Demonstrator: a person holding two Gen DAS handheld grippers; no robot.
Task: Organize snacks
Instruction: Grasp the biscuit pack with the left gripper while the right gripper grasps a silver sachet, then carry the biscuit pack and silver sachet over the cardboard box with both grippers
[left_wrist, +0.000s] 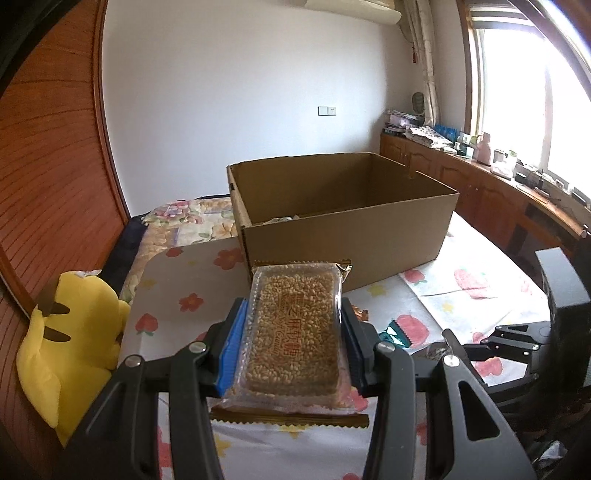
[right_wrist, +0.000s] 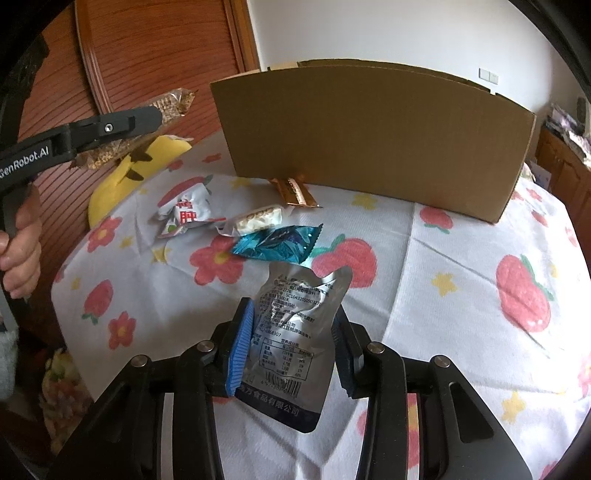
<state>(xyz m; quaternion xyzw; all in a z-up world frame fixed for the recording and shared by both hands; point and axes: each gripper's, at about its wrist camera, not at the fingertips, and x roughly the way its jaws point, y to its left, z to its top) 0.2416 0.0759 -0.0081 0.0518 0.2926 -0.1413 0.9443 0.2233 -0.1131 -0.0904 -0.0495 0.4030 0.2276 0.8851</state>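
Snacks lie on a flowery cloth (right_wrist: 424, 280) in front of a big brown cardboard box (left_wrist: 343, 236), which sits in the middle of the left wrist frame with its top open. The left gripper (left_wrist: 293, 343) squeezes a clear pack of sesame candy (left_wrist: 295, 332) between its blue pads, low in the middle of that frame and just in front of the box. In the right wrist frame, this same gripper shows at the upper left, held up above the cloth. The right gripper (right_wrist: 291, 343) pinches a silver pouch (right_wrist: 291, 332) with small print on it, low in the middle of its frame. Just past the pouch lie a shiny blue wrapper (right_wrist: 277, 243), a see-through wrapped bar (right_wrist: 258, 221) and a white packet with red letters (right_wrist: 184, 214). A gold wrapper (right_wrist: 295, 192) lies touching the bottom of the box wall. A yellow plush toy (left_wrist: 70, 343) sits at the lower left of the left wrist frame, beside the cloth.
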